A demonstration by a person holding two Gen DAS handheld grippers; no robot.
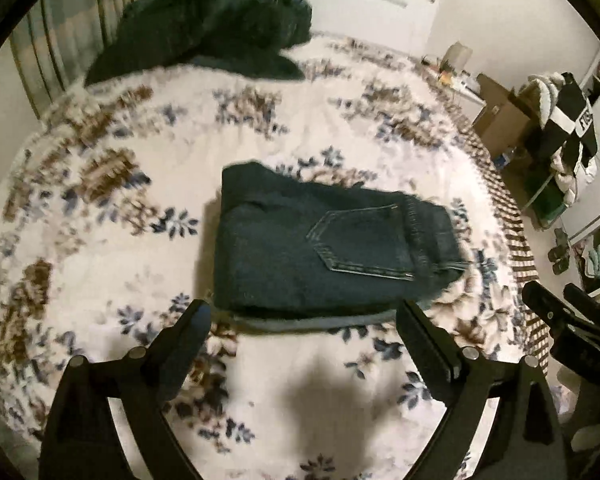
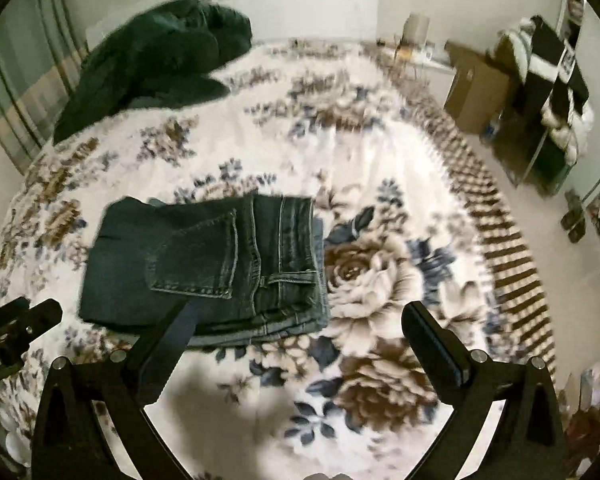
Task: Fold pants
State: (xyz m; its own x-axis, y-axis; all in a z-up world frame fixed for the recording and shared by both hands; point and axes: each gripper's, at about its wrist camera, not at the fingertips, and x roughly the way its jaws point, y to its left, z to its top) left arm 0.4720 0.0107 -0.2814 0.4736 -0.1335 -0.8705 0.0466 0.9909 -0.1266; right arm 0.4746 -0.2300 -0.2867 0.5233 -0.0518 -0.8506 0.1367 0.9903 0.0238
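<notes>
Left wrist view: my left hand-held gripper (image 1: 304, 320) hovers wide open, holding nothing, just short of the near edge of the folded dark-blue denim pants (image 1: 324, 240). They lie mid-bed on the white fleece blanket with brown and blue flowers (image 1: 100, 200). Back pocket up, waistband to the right, a paler layer peeking out along the near edge. A heap of dark unfolded clothing (image 1: 208, 28) sits well apart near the headboard. My right hand-held gripper (image 1: 556, 304) shows at the right edge.

Right wrist view: my right hand-held gripper (image 2: 300, 316) is spread wide too, empty; its left finger overlaps the pants' (image 2: 204, 260) near edge in view, though I cannot tell if it touches. Layers at the waistband corner sit slightly staggered.

Risk, as I judge it: a finger snagging the near edge could drag the top layer and undo the stack; the plush blanket (image 2: 380, 280) may let the bundle shift.
</notes>
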